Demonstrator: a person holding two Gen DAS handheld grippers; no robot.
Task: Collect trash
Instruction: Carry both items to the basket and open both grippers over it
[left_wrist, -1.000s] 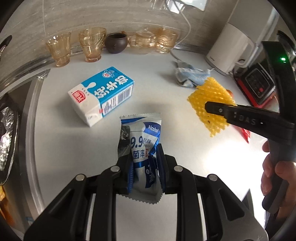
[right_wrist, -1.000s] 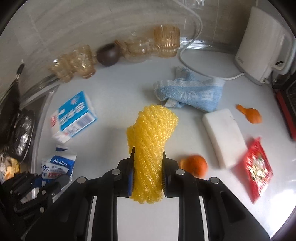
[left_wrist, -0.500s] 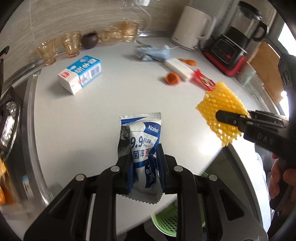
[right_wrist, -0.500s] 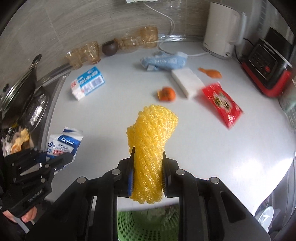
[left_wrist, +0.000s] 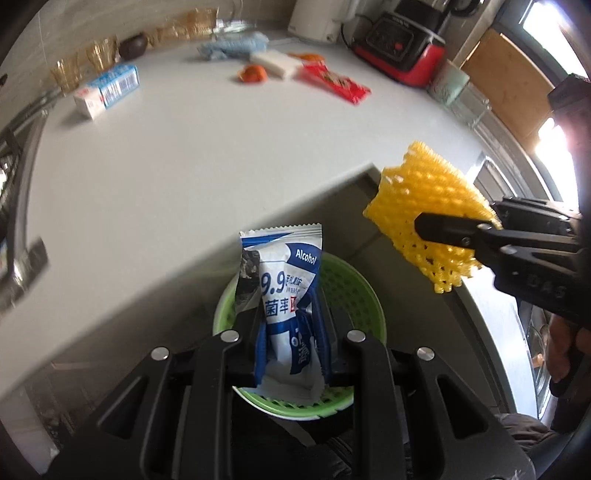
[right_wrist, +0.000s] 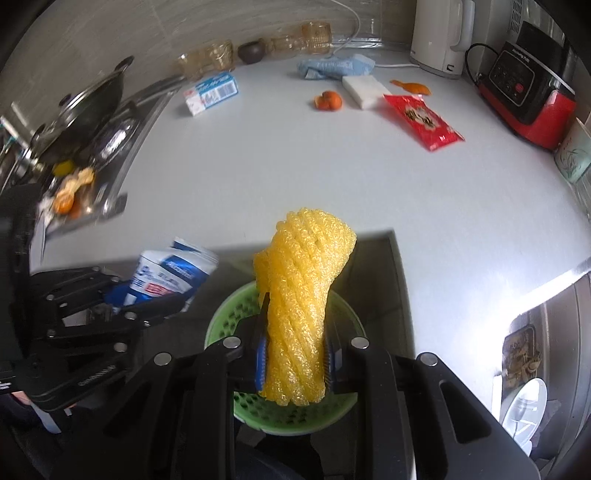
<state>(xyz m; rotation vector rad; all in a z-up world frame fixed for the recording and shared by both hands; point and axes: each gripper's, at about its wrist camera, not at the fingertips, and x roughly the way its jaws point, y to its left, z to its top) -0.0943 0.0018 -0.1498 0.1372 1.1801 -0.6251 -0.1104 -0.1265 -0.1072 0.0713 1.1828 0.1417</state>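
Two pieces of trash were in hand at once. In the left wrist view, the left gripper (left_wrist: 290, 325) had its fingers closed on the lower half of a wipes packet (left_wrist: 282, 291), a thin film pouch that looked light, limp and a little slick, so a pinch across its flat middle seemed the sound hold; a corner grip would likely let it fold or slide. The packet hung above the green basket (left_wrist: 354, 291), which sat below the desk (left_wrist: 184, 166), just past the desk's front edge. To the right, the right gripper (left_wrist: 458, 230) clamped the yellow foam net (left_wrist: 424, 206), level with that edge and not yet over the basket in this view. In the right wrist view, the right gripper's fingers (right_wrist: 261, 358) squeezed the foam net's lower part; it looked springy, featherlight and easily crushed, with no risk of breaking. The net stood directly above the basket's rim (right_wrist: 221, 317), and the left gripper (right_wrist: 155, 299) held the packet just beside that rim, over the desk's corner. Room between the two grippers was tight over a small basket mouth, so I judged that dropping one piece at a time would be safer. A milk carton (right_wrist: 210, 92), orange peel (right_wrist: 328, 100) and a red wrapper (right_wrist: 424, 122) lay well apart on the open desk.
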